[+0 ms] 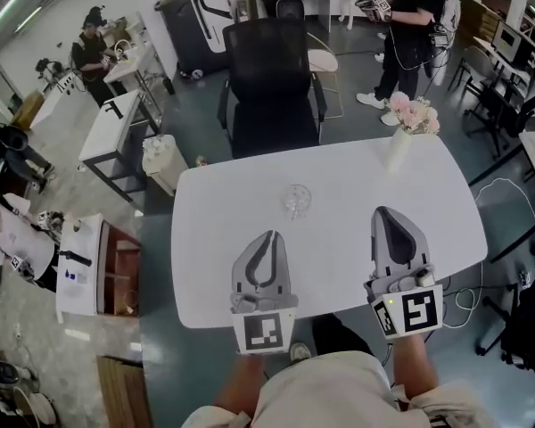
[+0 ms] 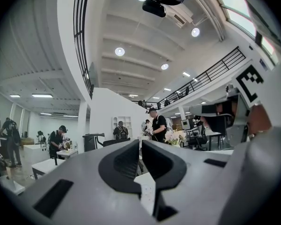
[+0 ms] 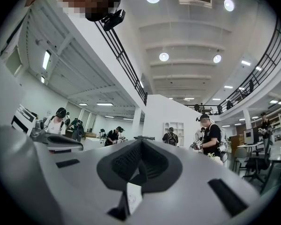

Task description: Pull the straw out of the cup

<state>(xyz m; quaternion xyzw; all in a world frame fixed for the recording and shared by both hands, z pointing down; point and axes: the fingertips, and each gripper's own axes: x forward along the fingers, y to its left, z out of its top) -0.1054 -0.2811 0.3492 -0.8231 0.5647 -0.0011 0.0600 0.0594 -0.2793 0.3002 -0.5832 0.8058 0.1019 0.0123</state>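
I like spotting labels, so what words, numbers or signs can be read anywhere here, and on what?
No readable words or numbers anywhere.
Left cube: black-and-white square marker, a pattern, no letters.
Right cube: the same kind of marker.
Anything in the room behind is too small to read.

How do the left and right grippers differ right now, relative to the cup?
The left gripper hangs near the front edge of the table; the right gripper reaches farther over it. The cup lies just ahead of the left gripper but well aside of the right gripper. Both have fingers shut, holding nothing.
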